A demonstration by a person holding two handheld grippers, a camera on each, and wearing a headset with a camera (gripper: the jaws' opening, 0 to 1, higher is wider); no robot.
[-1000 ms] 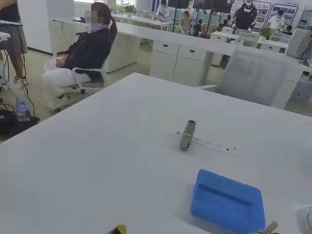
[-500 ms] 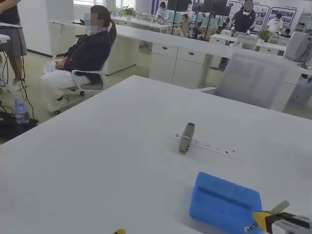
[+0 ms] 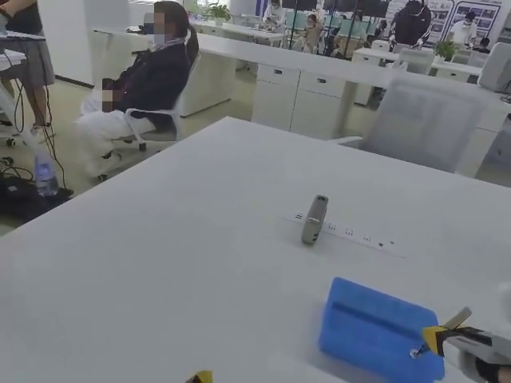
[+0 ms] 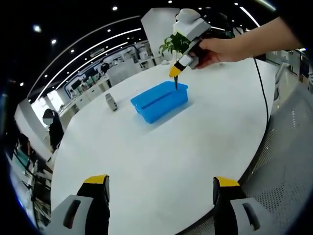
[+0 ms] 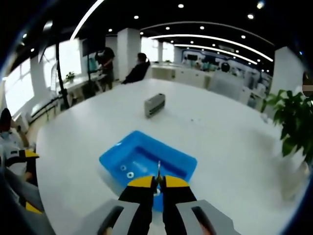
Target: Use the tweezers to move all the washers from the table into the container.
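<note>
The blue container [image 3: 375, 335] sits on the white table near its front right. Two washers [image 5: 127, 171] lie inside the container [image 5: 146, 159]. My right gripper [image 5: 157, 182] is shut on thin metal tweezers [image 5: 158, 170], whose tips hang over the container's near side. The head view has this gripper [image 3: 435, 339] at the container's right corner. Whether the tweezers hold a washer I cannot tell. My left gripper [image 4: 161, 181] stands open and empty over bare table, well short of the container [image 4: 159, 100], with the right gripper [image 4: 175, 72] held above it.
A small grey box-shaped device [image 3: 314, 218] stands mid-table beside a flush power strip [image 3: 355, 234]. A potted plant [image 5: 293, 122] stands at the table's right. A person sits on a chair [image 3: 152, 120] beyond the far left corner; desks and chairs lie behind.
The right gripper with the tweezers came into the head view from the lower right and now holds over the container's corner. The head camera shifted slightly.
</note>
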